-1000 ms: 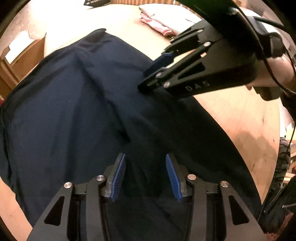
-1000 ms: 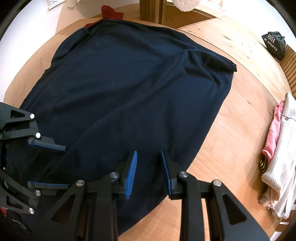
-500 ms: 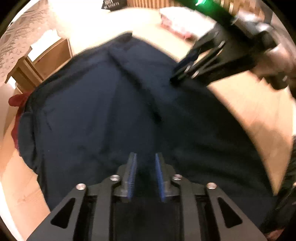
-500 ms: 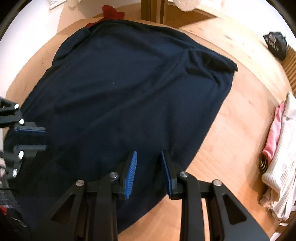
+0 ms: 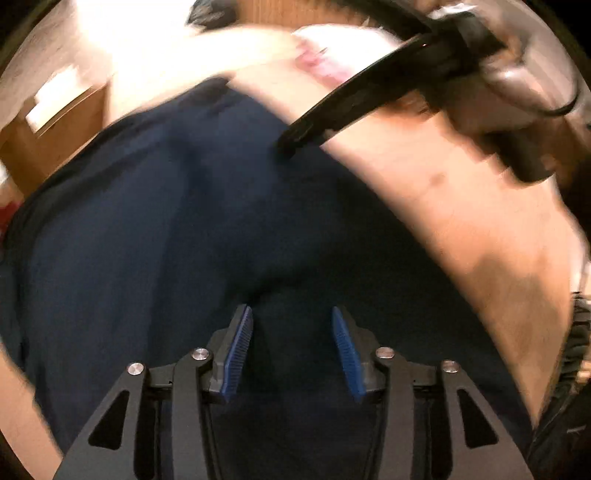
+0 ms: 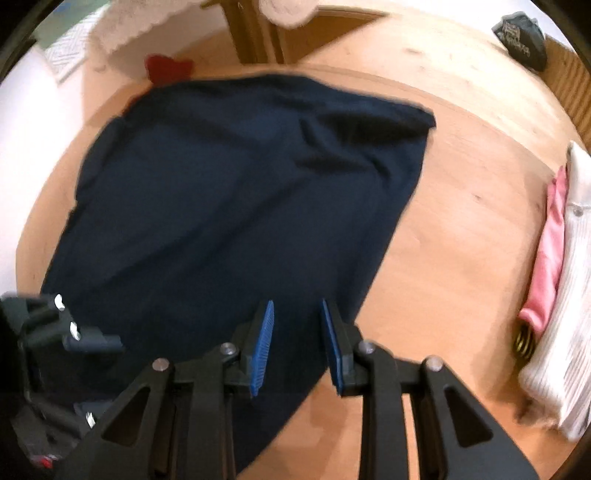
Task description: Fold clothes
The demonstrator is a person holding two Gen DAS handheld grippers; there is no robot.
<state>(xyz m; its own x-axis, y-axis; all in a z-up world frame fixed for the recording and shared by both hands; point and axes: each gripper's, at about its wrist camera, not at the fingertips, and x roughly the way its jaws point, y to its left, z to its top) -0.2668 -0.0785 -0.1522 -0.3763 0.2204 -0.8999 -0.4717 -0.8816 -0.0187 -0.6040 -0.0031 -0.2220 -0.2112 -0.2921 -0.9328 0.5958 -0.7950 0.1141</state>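
A navy garment lies spread on the round wooden table. My left gripper hangs over the garment's near part. Its jaws are opening, and a raised fold of the cloth stands between the blue pads without being pressed. The right gripper stands open over the garment's near right edge, with nothing in it. In the left wrist view the right gripper reaches in from the upper right, blurred, its tip at the cloth's edge. The left gripper shows at the lower left of the right wrist view.
Folded white and pink clothes are stacked at the table's right side. A dark bag lies at the far right, and a red cloth sits beyond the garment's far edge. Wooden furniture stands behind the table.
The left jaws narrowed and have since spread wide again. The right gripper has drawn off toward the garment's right edge and lifted a little. Both views are blurred now.
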